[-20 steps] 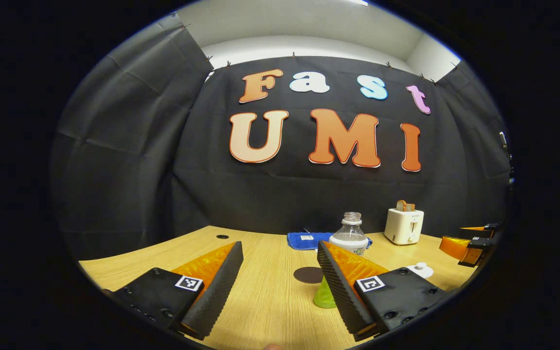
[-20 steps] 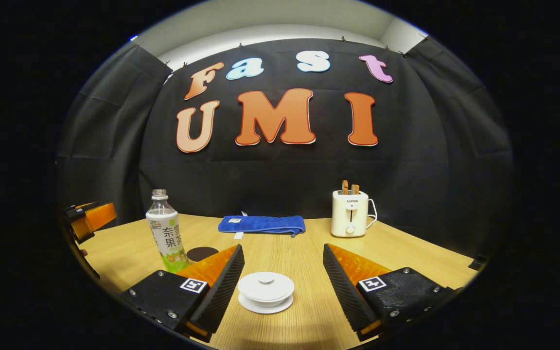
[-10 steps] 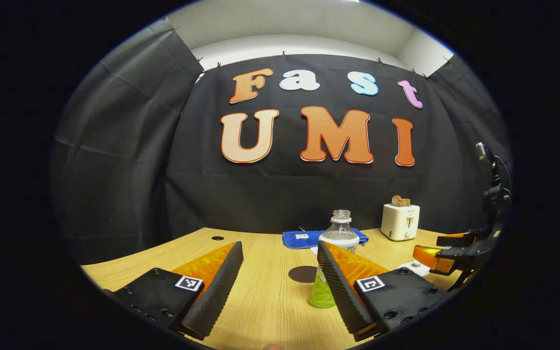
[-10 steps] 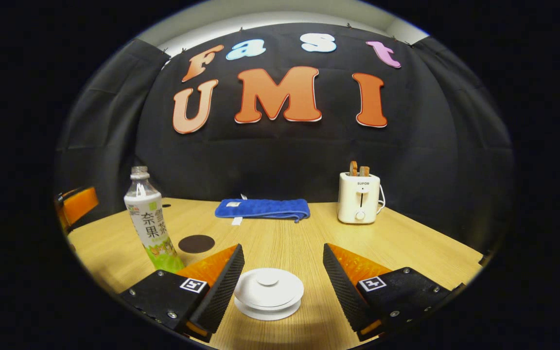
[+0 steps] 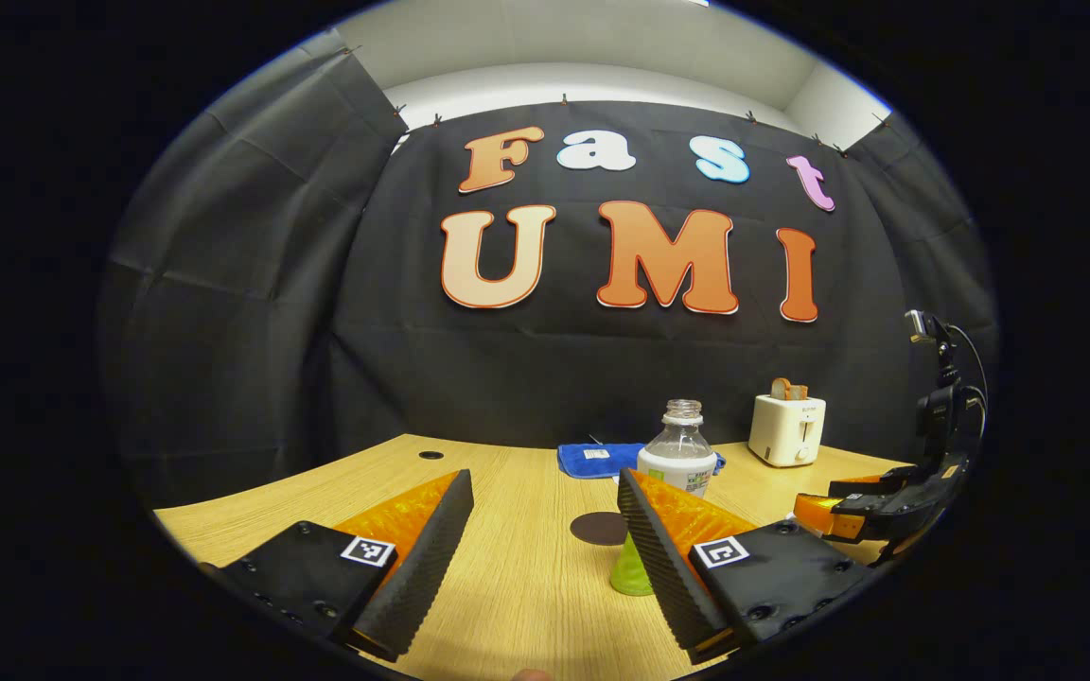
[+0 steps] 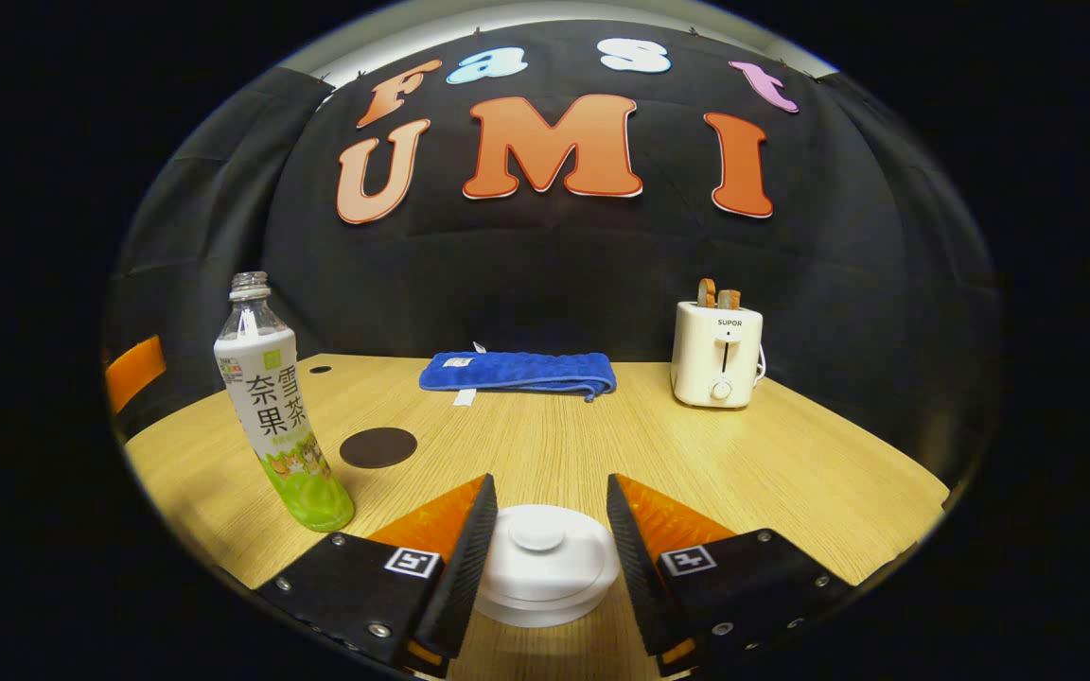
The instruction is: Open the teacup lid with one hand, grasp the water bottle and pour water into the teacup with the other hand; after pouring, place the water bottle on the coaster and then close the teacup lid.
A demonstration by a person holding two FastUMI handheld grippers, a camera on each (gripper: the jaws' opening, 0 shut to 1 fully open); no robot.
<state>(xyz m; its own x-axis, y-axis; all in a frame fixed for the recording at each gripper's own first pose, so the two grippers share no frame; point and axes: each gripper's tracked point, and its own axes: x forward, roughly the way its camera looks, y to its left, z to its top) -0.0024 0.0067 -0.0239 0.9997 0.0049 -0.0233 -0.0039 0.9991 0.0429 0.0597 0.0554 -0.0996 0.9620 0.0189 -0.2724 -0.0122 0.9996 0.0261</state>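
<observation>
Right tool [image 6: 545,530] low over the white teacup lid [image 6: 545,558], fingers close on both sides, cannot tell if they touch, left tool [image 5: 545,530] wide open, bottle [image 6: 275,416] upright on the desk [image 6: 791,463], dark coaster [image 6: 377,446] just beside it

Both views low over table [image 5: 507,567], facing back wall; shared: water bottle [image 6: 275,416], toaster [image 5: 787,430] (right nearer).

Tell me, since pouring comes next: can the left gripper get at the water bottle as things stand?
Probably yes. The left gripper is open, and the water bottle stands upright just ahead, partly behind one of its fingers. Nothing lies between them on the table; it needs a small sideways shift.
</observation>
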